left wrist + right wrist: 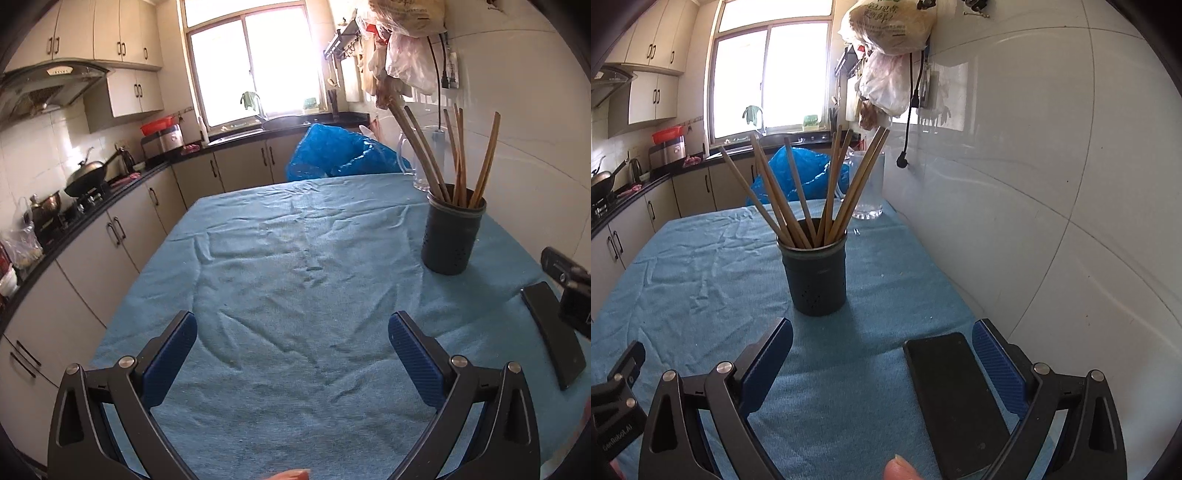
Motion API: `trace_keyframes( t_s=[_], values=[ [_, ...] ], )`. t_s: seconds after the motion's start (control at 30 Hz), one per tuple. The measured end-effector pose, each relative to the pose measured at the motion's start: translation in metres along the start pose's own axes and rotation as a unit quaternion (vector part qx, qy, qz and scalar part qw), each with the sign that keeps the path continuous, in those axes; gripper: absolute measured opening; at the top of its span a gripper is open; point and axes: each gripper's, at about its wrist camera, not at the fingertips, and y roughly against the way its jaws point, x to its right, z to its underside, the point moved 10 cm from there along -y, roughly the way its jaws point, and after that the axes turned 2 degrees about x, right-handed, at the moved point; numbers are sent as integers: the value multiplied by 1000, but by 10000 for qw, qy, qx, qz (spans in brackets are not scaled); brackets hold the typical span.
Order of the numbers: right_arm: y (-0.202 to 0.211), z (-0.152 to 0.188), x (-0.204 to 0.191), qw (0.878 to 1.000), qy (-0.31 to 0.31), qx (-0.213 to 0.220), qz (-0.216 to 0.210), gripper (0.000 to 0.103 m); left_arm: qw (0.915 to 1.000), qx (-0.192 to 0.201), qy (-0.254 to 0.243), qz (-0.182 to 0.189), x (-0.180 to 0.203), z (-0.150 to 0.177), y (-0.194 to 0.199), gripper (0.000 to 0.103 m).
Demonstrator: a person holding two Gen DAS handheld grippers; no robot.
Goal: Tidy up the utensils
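Nearest the right wrist camera, the right gripper (882, 354) hangs low over the blue tablecloth (701, 273) with its jaws spread wide and nothing between the pads. A black phone (955, 402) lies flat on the cloth just inside its right finger, close to the tiled wall (1052, 184) that bounds the table on that side. A fingertip (899, 469) shows at the bottom edge.

The left gripper (291, 347) is likewise released, jaws wide apart above bare, wrinkled cloth; the broad middle of the table ahead of it lies open. The table's left edge drops toward the kitchen cabinets (110, 243).

Farther out, the dark perforated utensil holder (816, 275) stands upright on the cloth, straight ahead of the right gripper and apart from it, toward the wall side of the table. A bundle of wooden chopsticks (798, 192) stands in it, fanned outward above the rim.

Beyond the holder, a clear glass pitcher (868, 184) stands by the wall near the far edge, and a blue plastic bag (332, 151) rises behind that edge.
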Motion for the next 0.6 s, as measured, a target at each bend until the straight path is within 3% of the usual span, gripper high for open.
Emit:
trace_keyframes(
  t_s=[0.6],
  values=[
    [-2, 7, -8, 9999, 144, -35, -68, 99, 9999, -77, -86, 8, 8, 5, -4, 103]
  ],
)
